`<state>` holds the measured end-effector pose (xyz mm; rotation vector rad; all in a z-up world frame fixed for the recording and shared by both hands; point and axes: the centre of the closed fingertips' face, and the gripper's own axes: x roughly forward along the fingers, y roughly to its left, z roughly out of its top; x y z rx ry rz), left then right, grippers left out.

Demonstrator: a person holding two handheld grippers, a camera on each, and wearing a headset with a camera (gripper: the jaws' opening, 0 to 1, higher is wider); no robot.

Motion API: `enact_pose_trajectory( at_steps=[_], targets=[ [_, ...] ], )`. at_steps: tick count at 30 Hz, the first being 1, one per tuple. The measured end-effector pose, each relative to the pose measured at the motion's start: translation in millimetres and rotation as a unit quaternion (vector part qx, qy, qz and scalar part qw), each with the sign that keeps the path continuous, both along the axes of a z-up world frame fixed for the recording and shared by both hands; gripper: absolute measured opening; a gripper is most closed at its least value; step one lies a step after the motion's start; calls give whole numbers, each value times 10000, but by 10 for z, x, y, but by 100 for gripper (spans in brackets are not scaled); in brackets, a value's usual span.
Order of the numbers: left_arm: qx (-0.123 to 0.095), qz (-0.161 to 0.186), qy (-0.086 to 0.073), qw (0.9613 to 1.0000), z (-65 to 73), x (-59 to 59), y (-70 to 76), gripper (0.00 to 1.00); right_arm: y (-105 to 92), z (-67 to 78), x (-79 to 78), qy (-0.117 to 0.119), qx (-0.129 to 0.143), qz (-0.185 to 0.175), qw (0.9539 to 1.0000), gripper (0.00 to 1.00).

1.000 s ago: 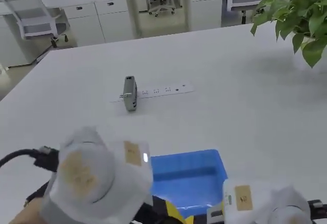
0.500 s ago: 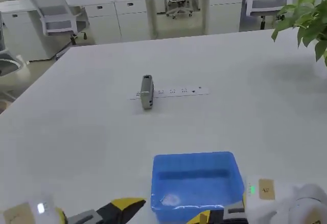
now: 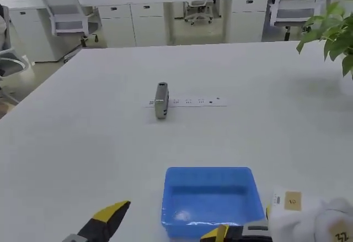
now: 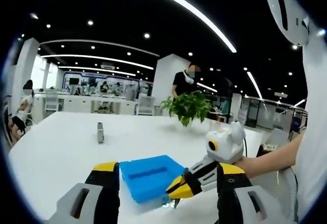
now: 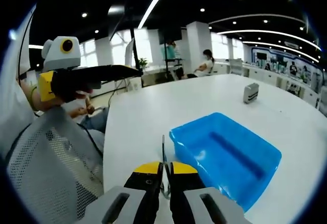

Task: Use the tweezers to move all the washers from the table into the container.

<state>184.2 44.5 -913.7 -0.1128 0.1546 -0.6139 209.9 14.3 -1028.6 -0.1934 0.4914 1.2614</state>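
A blue container (image 3: 209, 198) stands on the white table (image 3: 83, 143) near its front edge; a pale patch lies in its near left corner, too blurred to tell what it is. My right gripper (image 5: 164, 169) is shut on thin metal tweezers (image 5: 163, 150), which point up beside the container (image 5: 227, 155). In the head view the right gripper (image 3: 229, 232) sits at the container's near right corner. My left gripper (image 4: 166, 169) is open, its jaws wide apart, with the container (image 4: 150, 175) seen between them. Its yellow fingertip (image 3: 113, 211) lies left of the container.
A white power strip (image 3: 190, 102) with a grey adapter (image 3: 161, 100) lies mid-table. A green plant (image 3: 333, 32) leans in at the far right. White desks and chairs (image 3: 66, 16) stand beyond the table. A person (image 4: 184, 81) stands behind the plant.
The left gripper, which covered the lower left of the head view, has dropped low and left until little but a fingertip shows. The right gripper stays by the container. The camera has shifted.
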Motion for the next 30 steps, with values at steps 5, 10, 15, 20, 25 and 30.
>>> enact_pose_trajectory(
  at_steps=[5,10,15,20,25,30],
  targets=[
    [145,113,159,9997,-105,9,86,76,-10,26,-14,143,62,-77,9998,2],
    [190,81,93,9997,-93,-2,75,76,10,111,-82,146,88,-1,9999,2],
    [204,156,123,9996,-107,4,116,75,0,224,-128,174,174,-15,9997,2],
    [133,241,119,9996,-98,17,164,75,-45,381,-97,137,274,-136,9994,2],
    [98,243,140,9996,-100,18,169,76,-108,591,5,5,425,-329,9986,2],
    [184,234,174,9994,-127,14,169,75,-153,813,139,-142,615,-519,9967,2]
  ],
)
